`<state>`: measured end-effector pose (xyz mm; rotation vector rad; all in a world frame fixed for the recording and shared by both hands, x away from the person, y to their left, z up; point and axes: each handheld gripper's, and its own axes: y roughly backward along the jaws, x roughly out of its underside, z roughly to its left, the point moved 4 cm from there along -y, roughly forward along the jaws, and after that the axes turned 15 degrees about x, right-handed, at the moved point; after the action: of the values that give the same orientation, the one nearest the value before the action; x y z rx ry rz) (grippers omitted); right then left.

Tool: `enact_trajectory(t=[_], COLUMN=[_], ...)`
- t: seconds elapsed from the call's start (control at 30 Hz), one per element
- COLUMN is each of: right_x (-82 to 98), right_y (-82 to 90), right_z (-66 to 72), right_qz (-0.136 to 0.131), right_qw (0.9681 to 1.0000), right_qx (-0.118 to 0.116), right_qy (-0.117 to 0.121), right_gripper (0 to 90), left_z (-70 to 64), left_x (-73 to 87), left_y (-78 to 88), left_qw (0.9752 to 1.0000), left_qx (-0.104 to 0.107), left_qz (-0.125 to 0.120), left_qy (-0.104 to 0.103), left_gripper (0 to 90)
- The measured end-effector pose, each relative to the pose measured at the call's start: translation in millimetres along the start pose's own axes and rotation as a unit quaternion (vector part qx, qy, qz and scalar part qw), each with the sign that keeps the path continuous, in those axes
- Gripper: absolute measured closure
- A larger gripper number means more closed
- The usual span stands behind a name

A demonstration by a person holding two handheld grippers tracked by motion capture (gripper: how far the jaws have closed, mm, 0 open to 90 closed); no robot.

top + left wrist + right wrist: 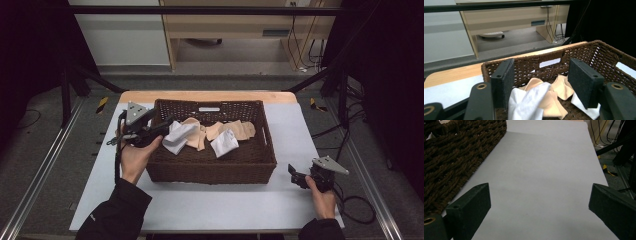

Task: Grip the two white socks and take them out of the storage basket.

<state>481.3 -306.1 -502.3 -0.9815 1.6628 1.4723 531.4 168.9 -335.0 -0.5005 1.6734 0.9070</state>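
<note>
Several socks lie loose in a brown wicker basket (260, 145) that stands in the middle of the bench (210, 205), on its pale cover. White socks and peach-coloured socks are mixed in a low heap against the basket's far wall. The nearest of them, a crumpled white sock (180, 137), lies at the left end of the heap, draped partly over a peach sock (200, 135). A second white sock (224, 143) lies a little to the right, apart from the first.

The left tongs (167, 126) are held over the basket's left rim and are aimed inward at that white sock. In the left gripper view the jaws are seen spread wide, with the white sock (529, 102) below and between them but not pressed by either pad. Nothing is pinched yet. The right tongs (296, 176) are rested on the bench well to the right of the basket, with jaws spread and only bare cover between them.

The sock is judged to be light, limp and easily compressed, so no firm force is needed and nothing is at risk of breaking. Because it is soft knit, a raised fold is probably best pinched, near the bunched upper ridge that faces the tongs. A grip low on the fabric is likely to catch the peach sock beneath as well. Once lifted, the sock can be expected to hang and to drag over its neighbours, and the woven rim may snag it.
</note>
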Motion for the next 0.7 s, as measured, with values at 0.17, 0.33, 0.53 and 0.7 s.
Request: enact_trajectory(t=[0.17,0.33,0.53,0.7], right_x=[0.0,0.0,-0.1,0.0], right_y=[-0.2,0.0,0.2,0.1], right_z=[-0.2,-0.3,-0.6,-0.5], right_qz=[0.000,-0.001,-0.002,-0.002], right_qw=[1.0000,1.0000,1.0000,1.0000], right_qx=[0.000,0.000,-0.001,-0.001], right_qy=[0.000,0.000,-0.002,-0.001], right_gripper=[4.3,4.3,4.3,4.3], left_z=[0.4,5.3,10.2,14.9], left_x=[-2.3,-5.2,-1.1,0.5], left_y=[-11.3,-27.1,-43.1,-53.2], left_qw=[1.0000,0.9999,0.9999,0.9998], left_qx=[-0.003,-0.009,-0.015,-0.020], left_qz=[0.002,-0.005,0.004,0.007], left_qy=[0.002,0.002,0.006,0.008], left_gripper=[37.7,38.3,38.8,38.7])
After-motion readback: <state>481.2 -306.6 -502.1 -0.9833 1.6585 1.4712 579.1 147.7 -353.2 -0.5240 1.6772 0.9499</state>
